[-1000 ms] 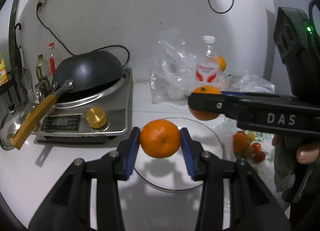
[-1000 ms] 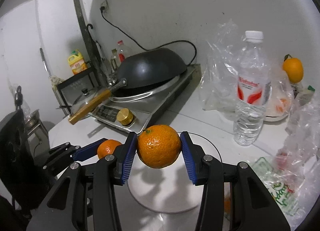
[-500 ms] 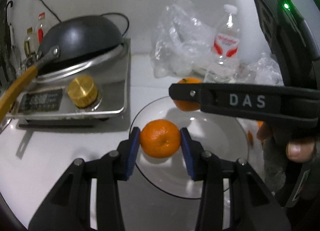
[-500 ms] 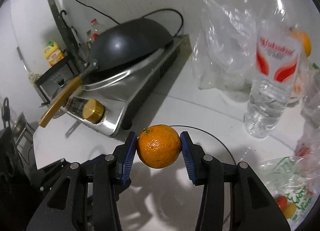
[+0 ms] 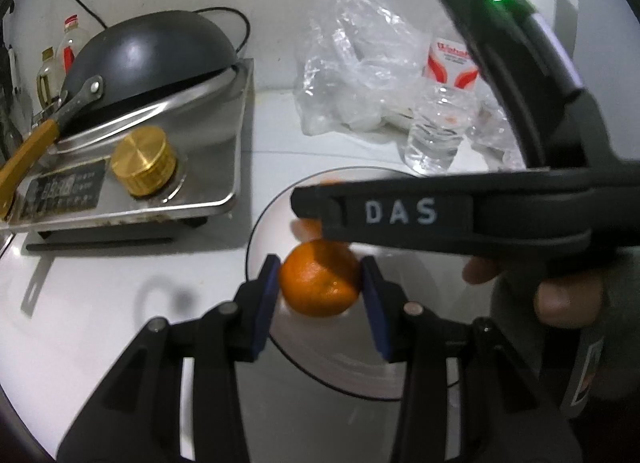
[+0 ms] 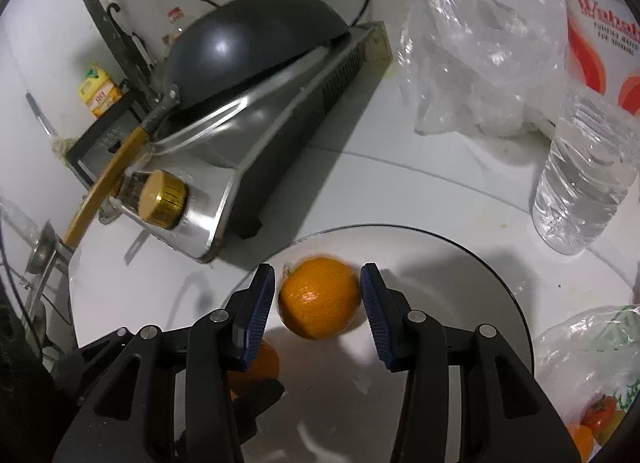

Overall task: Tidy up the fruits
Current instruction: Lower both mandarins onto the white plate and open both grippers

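Observation:
My left gripper point(image 5: 320, 295) is shut on an orange point(image 5: 320, 283) low over the left part of a glass plate point(image 5: 360, 383). My right gripper point(image 6: 318, 303) has its jaws slightly apart around a second orange point(image 6: 319, 297), which rests on the glass plate point(image 6: 460, 263) with small gaps to both pads. The right gripper's black body marked DAS point(image 5: 440, 213) crosses the left wrist view just above the left orange. The left orange also shows in the right wrist view point(image 6: 256, 367) below the right gripper's left finger.
A steel induction cooker point(image 5: 160, 167) with a gold knob point(image 5: 143, 161) and an upturned black wok point(image 5: 148, 55) stands left of the plate. A water bottle point(image 6: 588, 167) and clear plastic bags point(image 5: 360, 63) stand behind. A bag with small fruits point(image 6: 592, 415) lies right.
Both grippers have come down toward the plate. The right gripper's jaws have opened a little and its orange now sits on the plate. The left orange is lower, near the plate.

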`<state>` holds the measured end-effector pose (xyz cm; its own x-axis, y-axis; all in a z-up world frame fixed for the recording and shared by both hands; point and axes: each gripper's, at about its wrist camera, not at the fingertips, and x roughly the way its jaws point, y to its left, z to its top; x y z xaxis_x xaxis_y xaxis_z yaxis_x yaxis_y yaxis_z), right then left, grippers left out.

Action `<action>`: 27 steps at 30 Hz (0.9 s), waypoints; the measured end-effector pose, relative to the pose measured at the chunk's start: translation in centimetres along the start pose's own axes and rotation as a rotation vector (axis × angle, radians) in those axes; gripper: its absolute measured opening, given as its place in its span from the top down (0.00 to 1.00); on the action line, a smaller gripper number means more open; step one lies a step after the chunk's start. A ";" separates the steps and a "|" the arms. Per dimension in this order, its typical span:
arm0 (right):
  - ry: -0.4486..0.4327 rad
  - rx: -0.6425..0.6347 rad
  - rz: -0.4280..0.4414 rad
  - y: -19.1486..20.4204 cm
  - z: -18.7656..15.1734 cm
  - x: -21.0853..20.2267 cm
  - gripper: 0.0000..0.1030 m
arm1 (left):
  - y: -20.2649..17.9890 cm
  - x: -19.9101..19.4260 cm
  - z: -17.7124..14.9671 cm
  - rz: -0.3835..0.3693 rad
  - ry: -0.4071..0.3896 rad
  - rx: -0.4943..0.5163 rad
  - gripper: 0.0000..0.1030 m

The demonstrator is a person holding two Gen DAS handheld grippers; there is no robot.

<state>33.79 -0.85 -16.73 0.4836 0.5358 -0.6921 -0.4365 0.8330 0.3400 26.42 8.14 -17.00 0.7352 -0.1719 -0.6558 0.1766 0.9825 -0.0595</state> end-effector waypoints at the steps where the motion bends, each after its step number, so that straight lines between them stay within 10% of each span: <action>1: -0.007 0.000 0.015 0.1 0.0 -0.2 0.53 | -0.1 -0.1 0.0 0.002 0.001 0.000 0.59; 27: -0.112 -0.072 -0.145 0.4 -2.6 -7.0 0.46 | -0.9 -4.7 -1.9 0.035 -0.079 -0.068 0.43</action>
<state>28.20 -4.61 -13.39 0.6251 0.4261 -0.6540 -0.4073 0.8928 0.1924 21.59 8.19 -15.28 0.7897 -0.1400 -0.5973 0.1071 0.9901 -0.0905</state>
